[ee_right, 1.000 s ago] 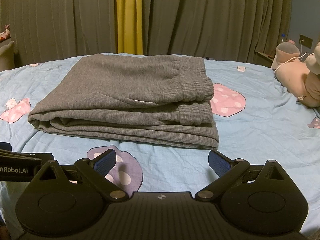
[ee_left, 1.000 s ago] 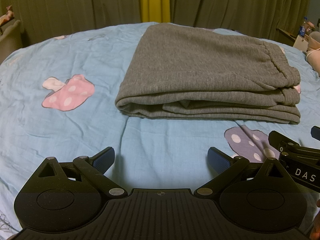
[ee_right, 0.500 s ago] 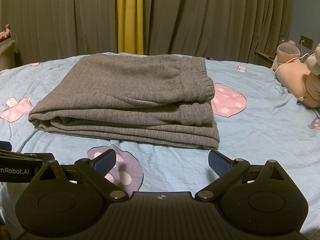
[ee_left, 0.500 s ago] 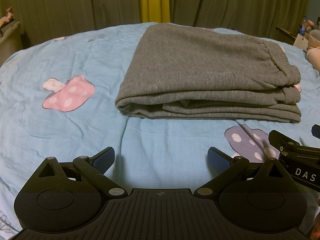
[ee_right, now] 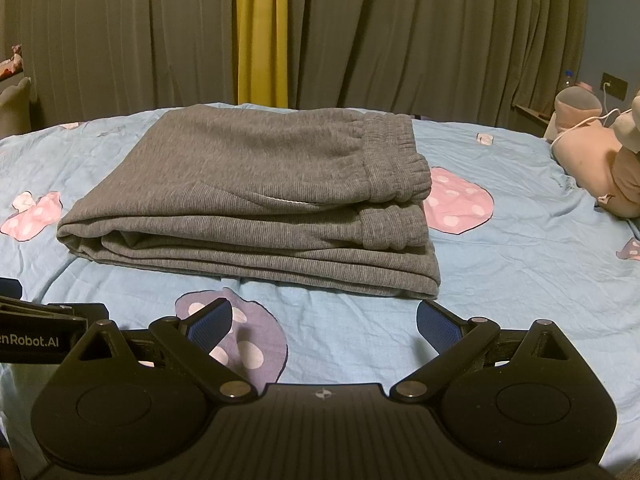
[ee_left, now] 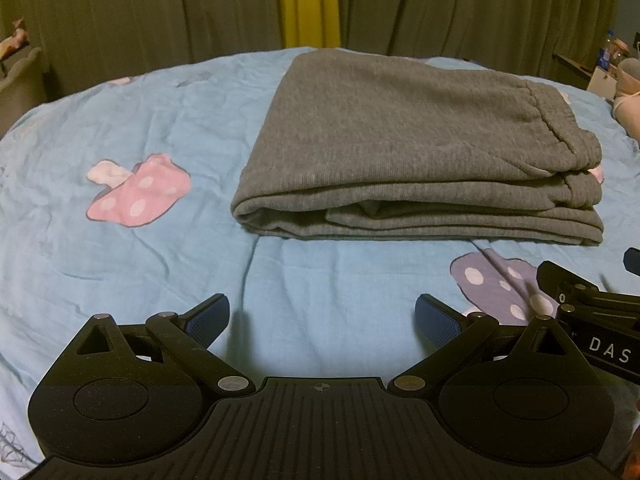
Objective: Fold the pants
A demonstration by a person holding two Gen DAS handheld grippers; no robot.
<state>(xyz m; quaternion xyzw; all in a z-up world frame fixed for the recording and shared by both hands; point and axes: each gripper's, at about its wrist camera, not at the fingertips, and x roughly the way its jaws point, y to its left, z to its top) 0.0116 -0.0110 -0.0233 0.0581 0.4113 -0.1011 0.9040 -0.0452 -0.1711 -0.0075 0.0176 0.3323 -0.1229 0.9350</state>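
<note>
Grey pants [ee_left: 400, 148] lie folded in a flat stack on the blue bedsheet [ee_left: 120, 264], with the elastic waistband at the right end. They also show in the right wrist view [ee_right: 256, 196]. My left gripper [ee_left: 322, 320] is open and empty, a short way in front of the stack's near edge. My right gripper [ee_right: 324, 326] is open and empty, just in front of the stack's near right corner. The right gripper's body [ee_left: 592, 320] shows at the right edge of the left wrist view.
The sheet has mushroom prints in pink [ee_left: 136, 192] and purple [ee_right: 240, 336]. A plush toy [ee_right: 600, 168] lies at the bed's right side. Dark curtains with a yellow strip [ee_right: 260, 32] hang behind the bed. A bottle [ee_left: 606, 50] stands on a side table at far right.
Both grippers have drawn back very slightly from the folded pants. The pants have not moved.
</note>
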